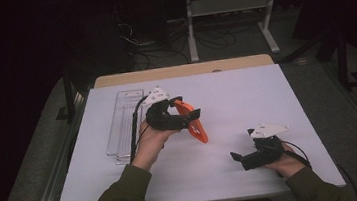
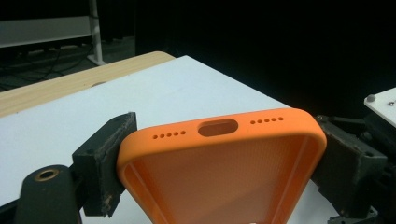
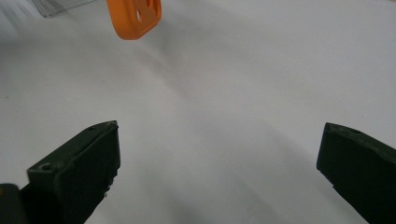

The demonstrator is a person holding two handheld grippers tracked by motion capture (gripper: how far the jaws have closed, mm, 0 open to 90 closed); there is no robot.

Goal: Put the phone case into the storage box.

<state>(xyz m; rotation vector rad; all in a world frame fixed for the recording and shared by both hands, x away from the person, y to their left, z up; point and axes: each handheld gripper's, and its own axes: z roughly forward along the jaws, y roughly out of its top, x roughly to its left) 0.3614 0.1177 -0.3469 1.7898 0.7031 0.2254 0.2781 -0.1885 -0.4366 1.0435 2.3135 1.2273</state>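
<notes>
While the left tool (image 1: 184, 116) clamps the orange silicone phone case (image 1: 192, 121) across its width, the open-jawed right tool (image 1: 239, 158) sits beyond the case's lower end, along its long axis

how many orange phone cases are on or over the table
1. The orange phone case is clamped across its width by the left gripper, held above the white table, right of the clear tray. No other case shows.
</notes>
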